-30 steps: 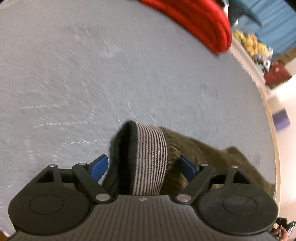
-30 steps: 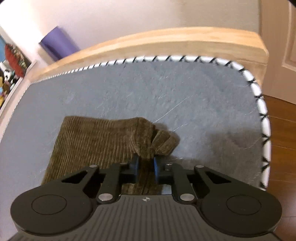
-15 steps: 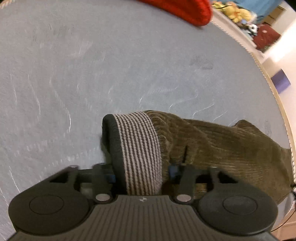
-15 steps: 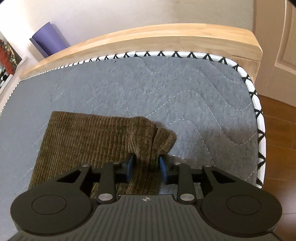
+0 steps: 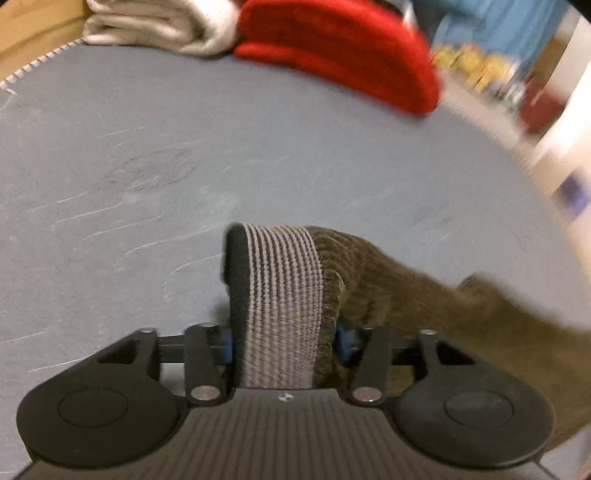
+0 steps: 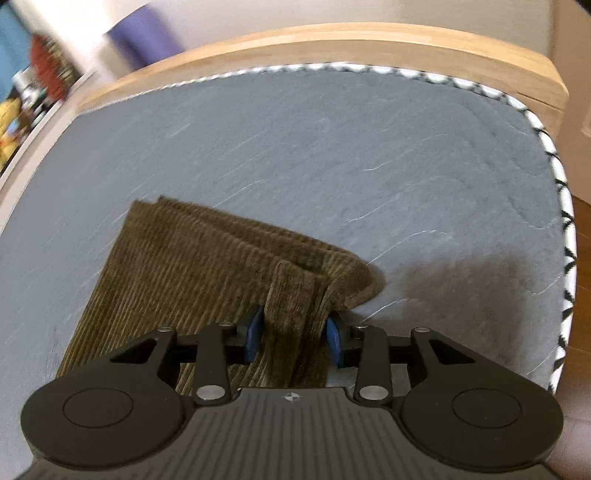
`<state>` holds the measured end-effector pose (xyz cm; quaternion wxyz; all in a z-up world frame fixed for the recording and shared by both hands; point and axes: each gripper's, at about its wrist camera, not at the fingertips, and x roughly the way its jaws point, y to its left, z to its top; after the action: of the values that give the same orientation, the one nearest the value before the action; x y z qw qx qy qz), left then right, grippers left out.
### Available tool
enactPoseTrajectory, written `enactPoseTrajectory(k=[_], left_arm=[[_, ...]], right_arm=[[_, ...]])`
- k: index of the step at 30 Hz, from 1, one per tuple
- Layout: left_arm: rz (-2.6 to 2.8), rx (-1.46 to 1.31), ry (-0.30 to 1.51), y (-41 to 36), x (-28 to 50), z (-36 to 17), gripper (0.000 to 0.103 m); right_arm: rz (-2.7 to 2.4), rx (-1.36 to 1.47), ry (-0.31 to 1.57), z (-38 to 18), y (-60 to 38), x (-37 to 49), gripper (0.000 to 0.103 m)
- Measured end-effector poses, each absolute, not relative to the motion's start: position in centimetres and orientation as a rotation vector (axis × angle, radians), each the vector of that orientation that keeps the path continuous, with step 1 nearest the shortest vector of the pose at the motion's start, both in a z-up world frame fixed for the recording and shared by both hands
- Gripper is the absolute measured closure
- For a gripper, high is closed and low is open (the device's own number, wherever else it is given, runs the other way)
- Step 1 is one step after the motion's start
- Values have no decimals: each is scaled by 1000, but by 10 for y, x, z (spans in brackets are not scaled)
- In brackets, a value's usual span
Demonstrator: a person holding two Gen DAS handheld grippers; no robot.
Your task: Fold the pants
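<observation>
A: Where were the pants (image 6: 207, 266)?

B: On the grey quilted mattress (image 6: 332, 155), olive corduroy, bunched at both ends. In the right wrist view they ran from the gripper away to the upper left; in the left wrist view they trailed off to the right.

A: And the left gripper (image 5: 282, 341)?

B: Tilted steeply down, its blue pads (image 5: 341, 338) on either side of the striped waistband (image 5: 280, 302), which stood up between them. The jaws had just been opening, and I couldn't tell whether the pads pressed on the band.

A: The right gripper (image 6: 293, 336)?

B: Also pitched down, with a gathered fold of corduroy between its pads (image 6: 255, 332). Its jaws had been opening too, and the fabric filled the gap.

A: Beyond that?

B: A red blanket (image 5: 340, 55) beside a white folded one (image 5: 159, 26) at the far edge, and a wooden bed frame (image 6: 332, 40).
</observation>
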<state>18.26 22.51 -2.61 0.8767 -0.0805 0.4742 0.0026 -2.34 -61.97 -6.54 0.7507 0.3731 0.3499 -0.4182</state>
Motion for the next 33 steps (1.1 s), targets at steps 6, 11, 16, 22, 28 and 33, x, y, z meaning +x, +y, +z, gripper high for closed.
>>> enactPoseTrajectory(k=[6,11,16,22,28,33], left_arm=[[193,-52,819,208,152,11,28],[49,-172,789,190,137,20,44],[-11,-66,846,161,139,-7,65],[13,214,1021,157,135,-63,88],[64,183,880,139,117,-19,67],[-59,165,774,113,99,1,57]], right_arm=[[-919,829,777,-72,-625,-26,65],[-939,827,779,-71,-621,-27,65],[-947,844,775,-67,-622,-34,65],[-945,829,790,-65,-618,-34,59],[-986,813,762,-54,-615,-44,55],[-1021,586,631,-19,-595,-46,55]])
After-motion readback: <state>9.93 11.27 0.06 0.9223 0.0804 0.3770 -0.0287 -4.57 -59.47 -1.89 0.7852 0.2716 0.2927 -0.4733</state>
